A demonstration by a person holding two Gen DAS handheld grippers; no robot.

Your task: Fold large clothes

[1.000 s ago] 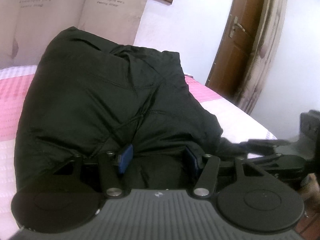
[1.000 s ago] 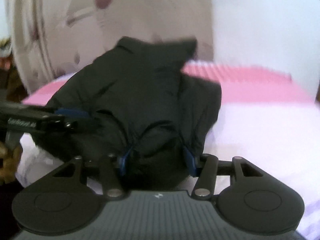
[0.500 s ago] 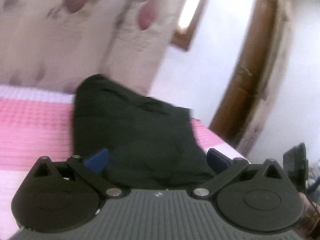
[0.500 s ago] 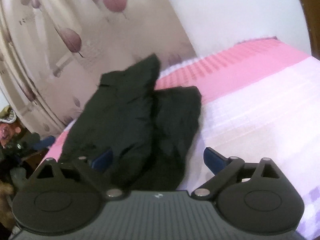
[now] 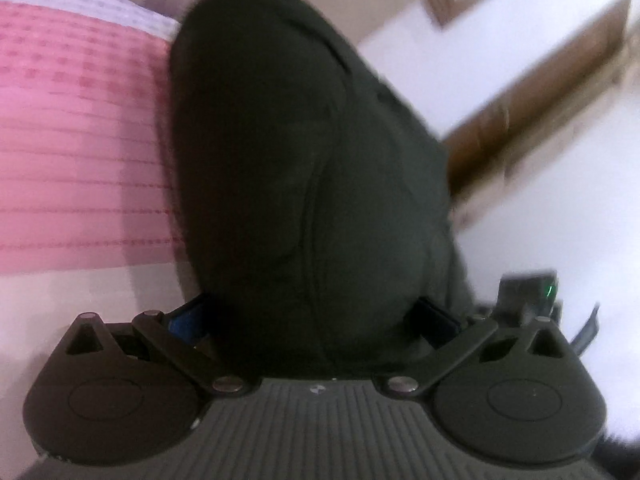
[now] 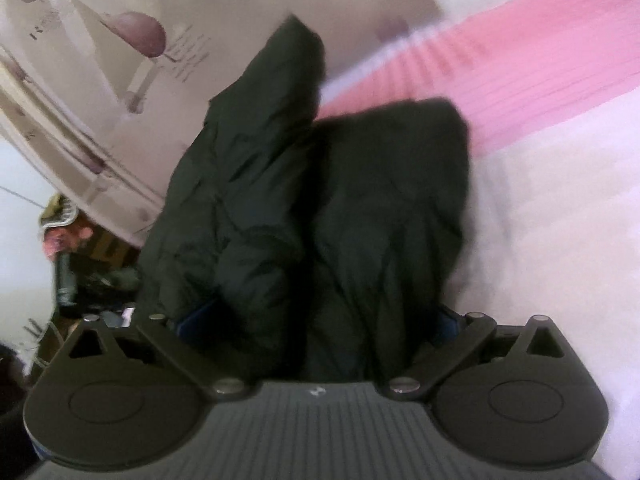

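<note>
A bulky black jacket (image 5: 300, 160) lies heaped on the bed and fills the middle of both wrist views. My left gripper (image 5: 312, 316) stands open at its widest, the near end of the jacket bulging between its blue pads (image 5: 186, 318) without being pinched. In the right wrist view the jacket (image 6: 320, 200) shows two folded lobes side by side. My right gripper (image 6: 322, 320) has its jaws opening, the jacket's near edge loose between them. Both views are blurred by motion.
The pink-and-white bedspread (image 5: 80, 120) spreads to the left of the jacket, and to its right (image 6: 540, 160) in the right wrist view. A patterned curtain (image 6: 100, 60) hangs behind the bed. A brown door (image 5: 520, 112) stands at the right. Clutter (image 6: 72, 248) sits beside the bed.
Both grippers went from half shut on the jacket to wide open. Both rolled and swung sideways, then came close to the jacket again, which now lies between the jaws.
</note>
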